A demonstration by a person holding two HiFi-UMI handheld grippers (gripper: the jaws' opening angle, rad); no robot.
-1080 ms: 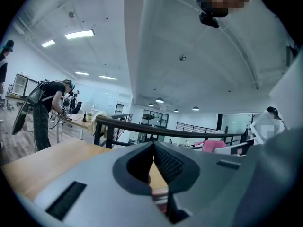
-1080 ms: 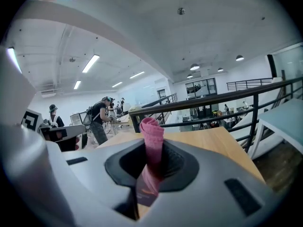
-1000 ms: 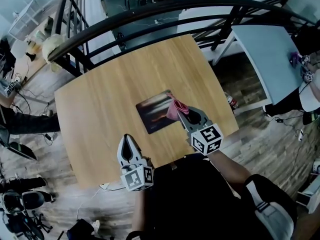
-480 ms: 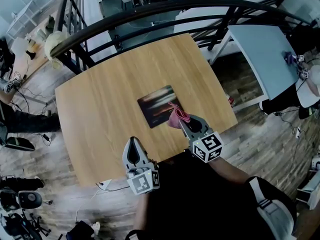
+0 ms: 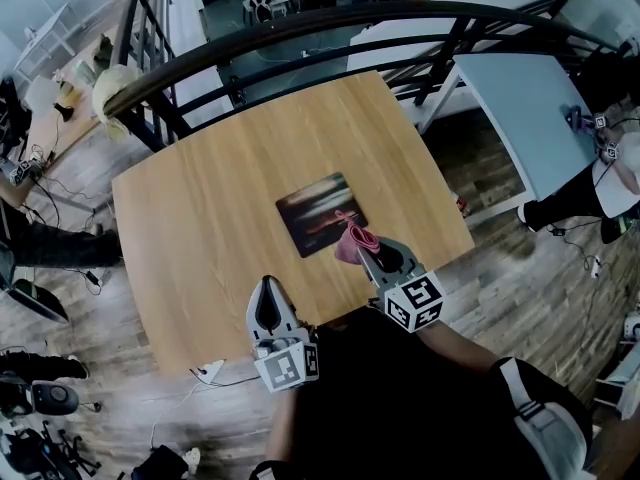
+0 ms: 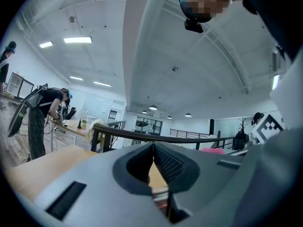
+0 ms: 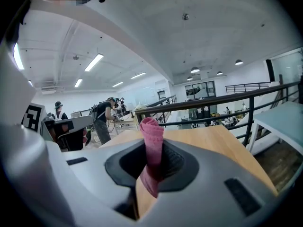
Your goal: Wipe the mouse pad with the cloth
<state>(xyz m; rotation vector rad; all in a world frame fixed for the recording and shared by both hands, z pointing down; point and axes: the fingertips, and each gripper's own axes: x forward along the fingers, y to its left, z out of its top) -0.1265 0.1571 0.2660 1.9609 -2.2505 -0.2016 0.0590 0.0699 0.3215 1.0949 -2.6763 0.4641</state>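
A dark mouse pad (image 5: 321, 214) lies near the middle of the wooden table (image 5: 220, 198). My right gripper (image 5: 362, 247) is shut on a pink cloth (image 5: 351, 238), held just past the pad's near right corner; in the right gripper view the cloth (image 7: 152, 150) stands up between the jaws. My left gripper (image 5: 266, 293) is over the table's near edge, to the left of the pad, jaws closed together with nothing between them (image 6: 152, 161).
A black railing (image 5: 300, 28) runs along the table's far side. A pale blue table (image 5: 530, 108) stands to the right. People work at desks at the far left (image 6: 45, 115). Wood floor surrounds the table.
My right gripper has drawn the pink cloth back toward me, from over the pad to just off its near right corner. The left gripper has shifted only slightly.
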